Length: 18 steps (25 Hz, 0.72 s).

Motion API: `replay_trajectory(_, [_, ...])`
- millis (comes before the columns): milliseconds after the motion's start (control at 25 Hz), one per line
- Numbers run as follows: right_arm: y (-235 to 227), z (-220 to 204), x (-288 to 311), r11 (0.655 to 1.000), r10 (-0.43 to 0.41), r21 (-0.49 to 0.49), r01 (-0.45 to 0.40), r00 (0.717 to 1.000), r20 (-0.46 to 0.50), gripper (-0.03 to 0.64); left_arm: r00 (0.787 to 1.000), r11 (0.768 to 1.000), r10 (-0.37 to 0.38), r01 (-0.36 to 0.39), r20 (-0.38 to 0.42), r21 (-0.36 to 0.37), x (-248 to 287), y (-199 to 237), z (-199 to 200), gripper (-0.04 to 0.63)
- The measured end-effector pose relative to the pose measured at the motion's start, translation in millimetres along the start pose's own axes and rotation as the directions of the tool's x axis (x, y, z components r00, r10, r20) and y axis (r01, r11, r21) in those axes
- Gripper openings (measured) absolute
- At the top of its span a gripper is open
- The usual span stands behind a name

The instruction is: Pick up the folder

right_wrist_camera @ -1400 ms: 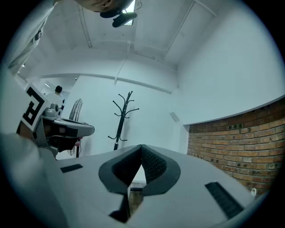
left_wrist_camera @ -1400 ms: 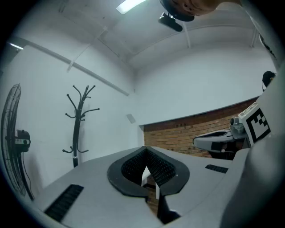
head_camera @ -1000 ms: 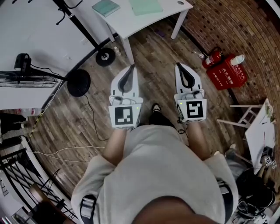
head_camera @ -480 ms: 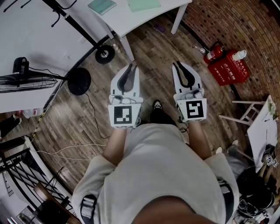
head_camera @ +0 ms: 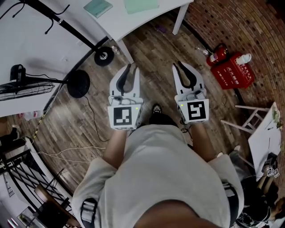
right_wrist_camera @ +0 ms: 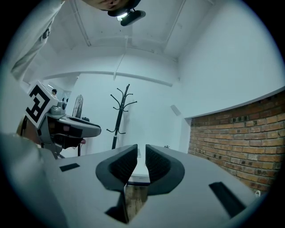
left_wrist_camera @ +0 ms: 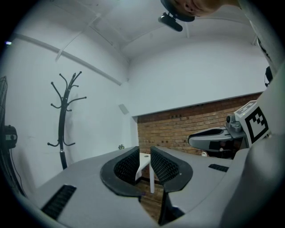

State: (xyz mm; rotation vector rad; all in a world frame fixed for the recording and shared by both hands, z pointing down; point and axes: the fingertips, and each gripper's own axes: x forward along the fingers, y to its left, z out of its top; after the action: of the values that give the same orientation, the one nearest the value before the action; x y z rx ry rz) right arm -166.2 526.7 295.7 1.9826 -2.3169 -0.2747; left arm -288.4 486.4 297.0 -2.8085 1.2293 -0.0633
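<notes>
Two flat green items lie on the white table (head_camera: 120, 20) at the top of the head view: a pale green folder (head_camera: 141, 5) and a smaller teal one (head_camera: 98, 7). Both grippers are held level over the wooden floor, short of the table. The left gripper (head_camera: 129, 67) and the right gripper (head_camera: 181, 65) have just been opening. Each shows a narrow gap with nothing in it. In the left gripper view the gripper (left_wrist_camera: 143, 161) frames a table leg, and in the right gripper view the gripper (right_wrist_camera: 141, 163) frames the table edge.
A coat stand's wheeled base (head_camera: 103, 56) and a fan's round base (head_camera: 78, 83) stand left of the grippers. A red extinguisher (head_camera: 216, 55) and a red box (head_camera: 234, 71) sit by the brick wall. A white stool (head_camera: 249, 120) is at the right. Cables lie on the floor.
Both grippers have moved forward toward the table, which has slid toward the top edge of the head view. Both pairs of jaws have parted from shut to a narrow gap.
</notes>
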Motion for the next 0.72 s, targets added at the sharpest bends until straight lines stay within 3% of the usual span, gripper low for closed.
replay_trajectory(320, [-34, -17, 19, 0.999, 0.046, 0.009, -0.046, 0.999, -0.01, 0.055, 0.998, 0.999, 0.025, -0.023, -0.05, 0.032, 33, -11, -10, 0.072])
replay_trajectory(720, [-66, -28, 33, 1.0, 0.015, 0.021, -0.015, 1.0, -0.02, 0.057, 0.998, 1.0, 0.019, -0.017, -0.058, 0.024, 70, -11, -12, 0.071])
